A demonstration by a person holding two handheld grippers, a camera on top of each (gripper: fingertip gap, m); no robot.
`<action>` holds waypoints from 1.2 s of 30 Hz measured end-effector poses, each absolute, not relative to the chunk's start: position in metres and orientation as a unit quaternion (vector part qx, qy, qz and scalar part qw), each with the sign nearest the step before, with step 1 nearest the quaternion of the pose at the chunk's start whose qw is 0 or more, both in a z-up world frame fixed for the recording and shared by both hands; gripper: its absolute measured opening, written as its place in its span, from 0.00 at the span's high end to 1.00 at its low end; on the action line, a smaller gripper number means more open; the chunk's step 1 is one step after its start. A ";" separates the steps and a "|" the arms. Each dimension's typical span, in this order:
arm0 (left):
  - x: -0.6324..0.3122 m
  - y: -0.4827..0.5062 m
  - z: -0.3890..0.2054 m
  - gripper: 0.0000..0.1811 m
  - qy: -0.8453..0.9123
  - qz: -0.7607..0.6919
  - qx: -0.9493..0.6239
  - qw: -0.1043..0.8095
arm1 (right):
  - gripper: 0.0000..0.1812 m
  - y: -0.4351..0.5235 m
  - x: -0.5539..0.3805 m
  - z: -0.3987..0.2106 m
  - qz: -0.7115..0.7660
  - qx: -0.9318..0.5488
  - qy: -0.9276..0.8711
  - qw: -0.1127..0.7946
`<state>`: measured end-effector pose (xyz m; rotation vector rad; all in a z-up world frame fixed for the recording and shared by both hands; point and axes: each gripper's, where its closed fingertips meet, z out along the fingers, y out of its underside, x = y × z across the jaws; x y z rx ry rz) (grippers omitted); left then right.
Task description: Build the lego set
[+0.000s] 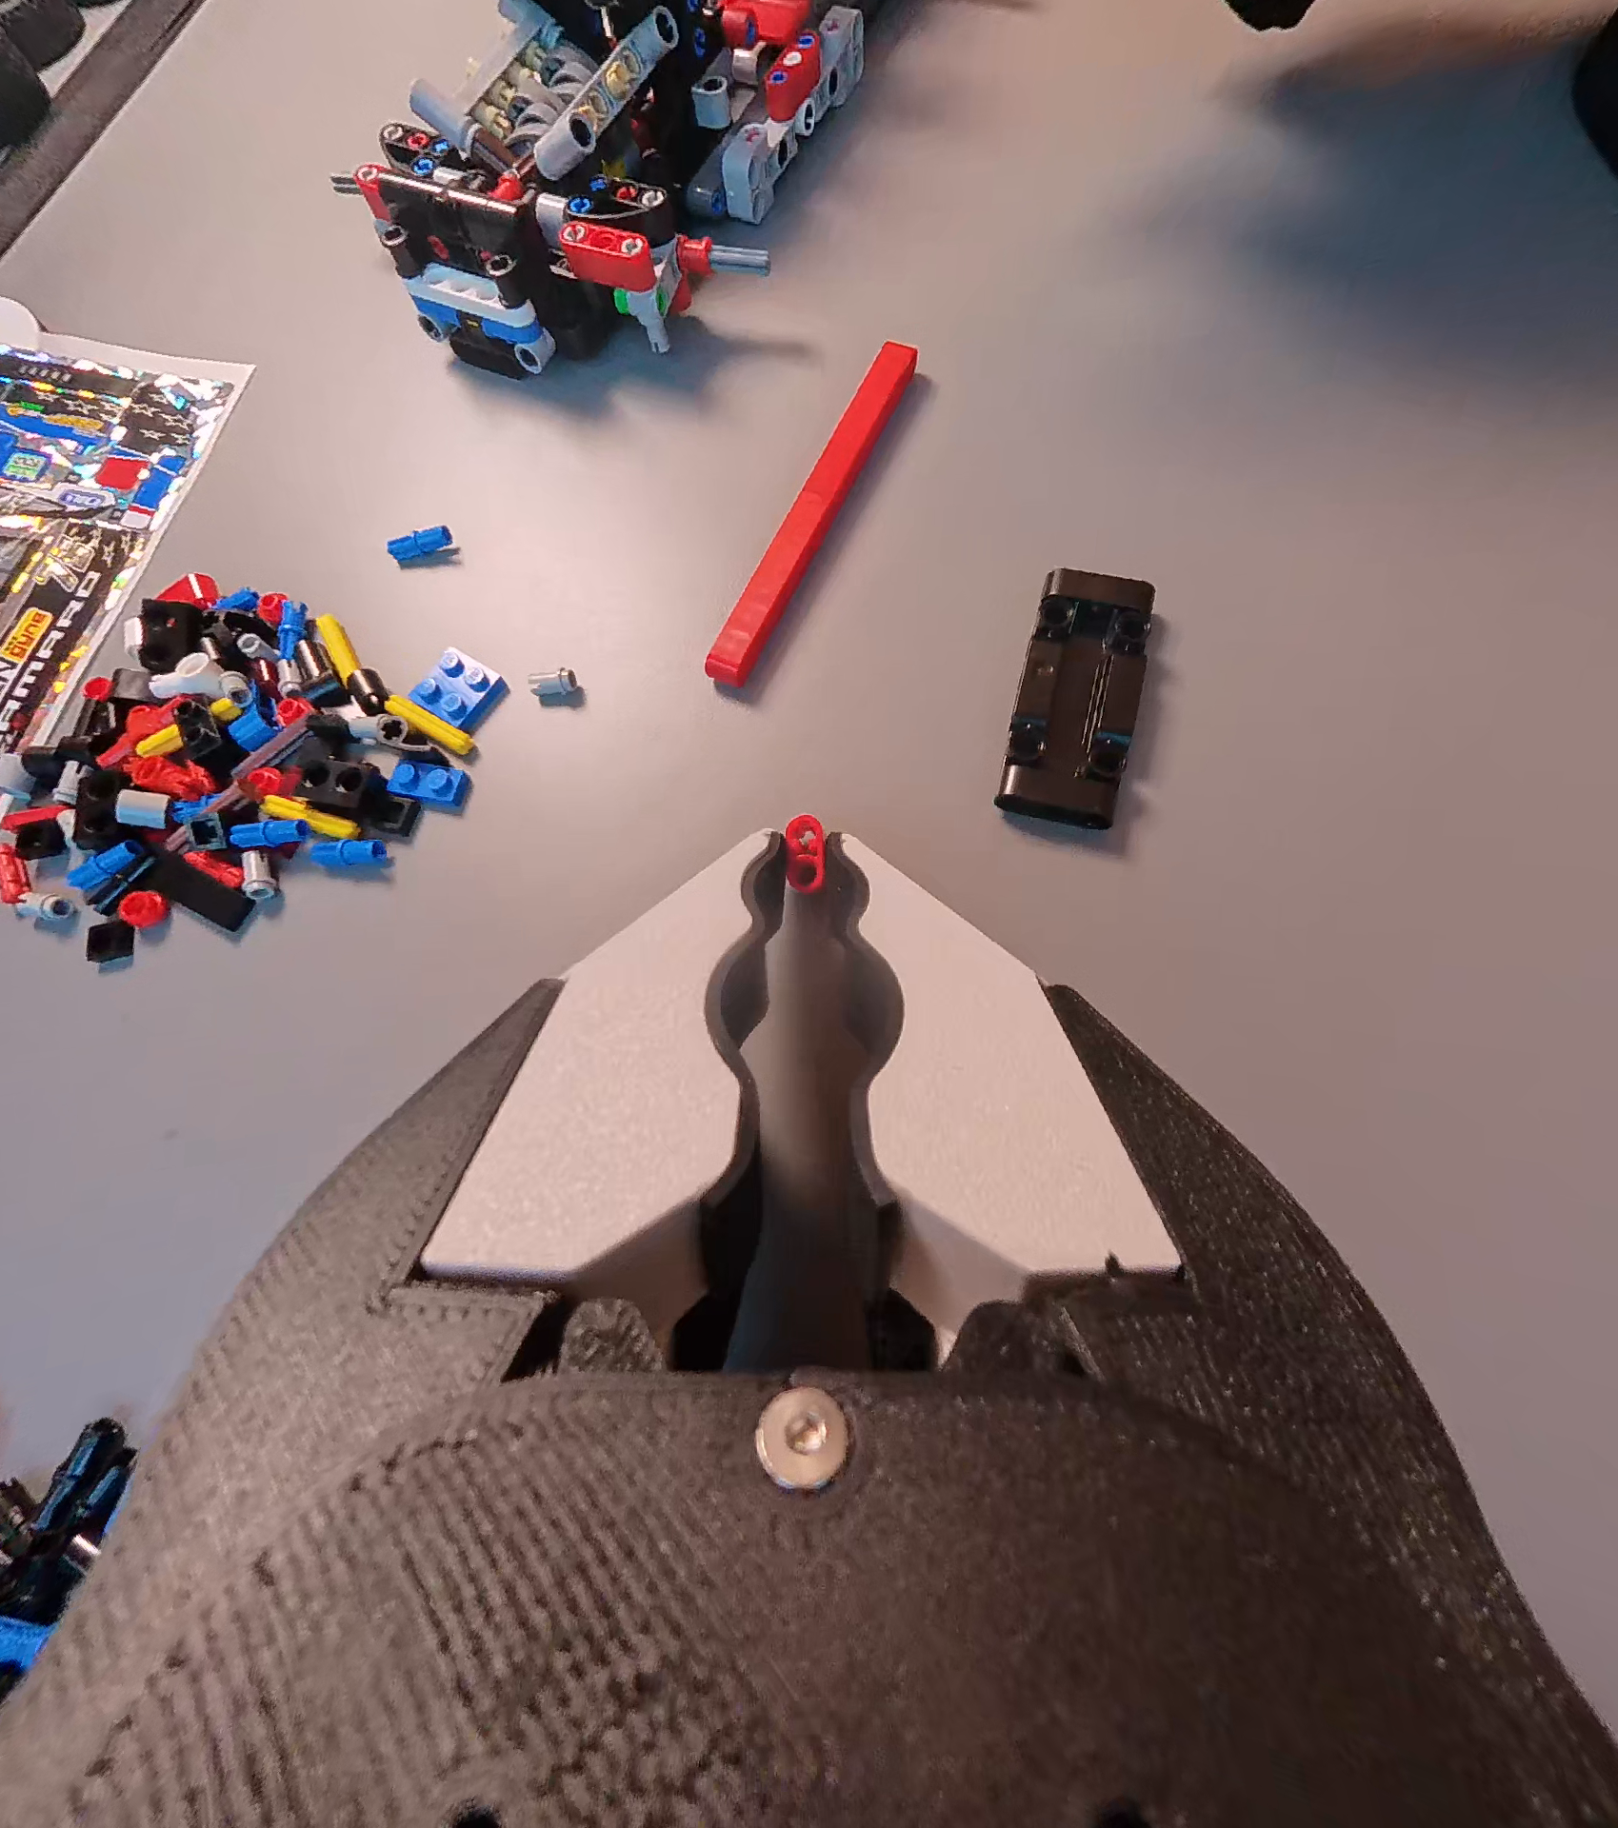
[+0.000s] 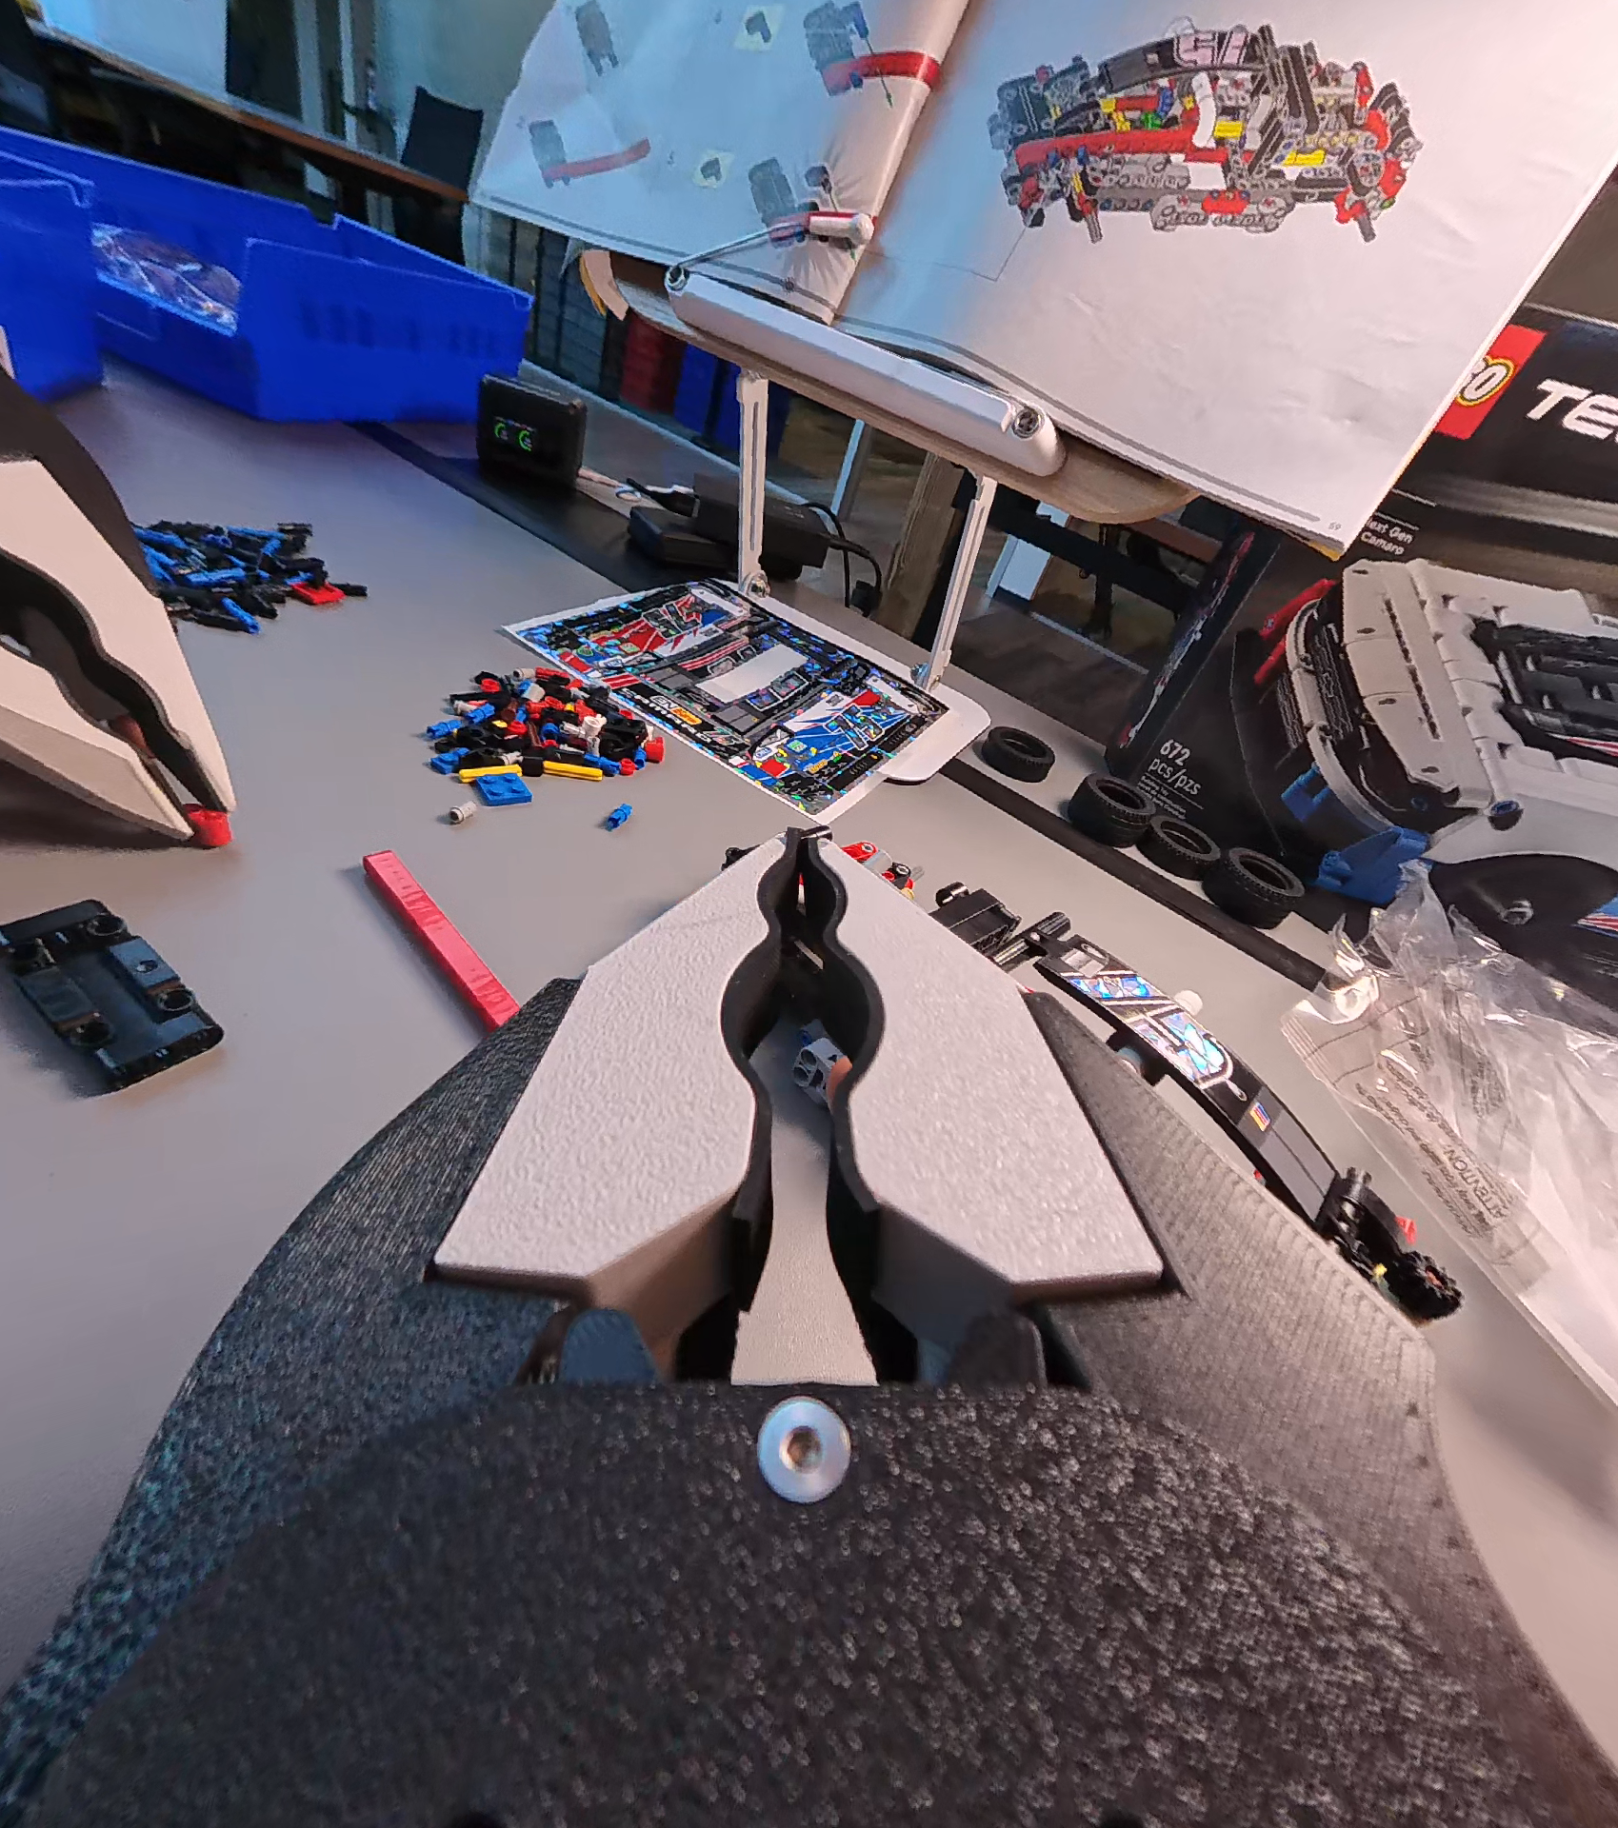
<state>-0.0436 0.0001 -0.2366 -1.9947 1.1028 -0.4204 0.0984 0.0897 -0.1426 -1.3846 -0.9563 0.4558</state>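
My left gripper (image 1: 803,841) is shut on a small red connector (image 1: 803,856) and holds it just above the grey table; it also shows in the right wrist view (image 2: 206,813), at the left. The half-built car model (image 1: 607,168) stands at the far side. My right gripper (image 2: 803,841) is shut over the model (image 2: 1171,1049), with a black part of it between the jaws. A long red beam (image 1: 814,514) and a black panel (image 1: 1077,697) lie between the left gripper and the model.
A pile of small parts (image 1: 241,752) and a sticker sheet (image 1: 13,554) lie at the left. A blue pin (image 1: 421,544) and a grey pin (image 1: 552,681) lie loose. The instruction booklet on a stand (image 2: 1181,297), the set box (image 2: 1527,643), tyres (image 2: 1181,841) and a plastic bag (image 2: 1527,1138) are on the right. My hands' fingertips stand some 20 cm from each other. My left gripper is the nearer one to the grey pin (image 1: 552,681): about 7 cm, against 20 cm. My right wrist view (image 2: 464,819) looks at it from another angle.
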 end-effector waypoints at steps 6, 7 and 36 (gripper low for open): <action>-0.046 -0.001 -0.238 0.97 0.432 -0.170 -0.793 0.395 | 1.00 0.091 0.099 -0.144 0.205 -0.611 -0.418 0.640; -0.046 -0.001 -0.238 0.97 0.431 -0.172 -0.794 0.394 | 1.00 0.091 0.099 -0.145 0.205 -0.612 -0.418 0.639; -0.050 0.000 -0.223 0.95 0.424 -0.209 -0.778 0.414 | 1.00 0.083 0.098 -0.136 0.218 -0.600 -0.423 0.644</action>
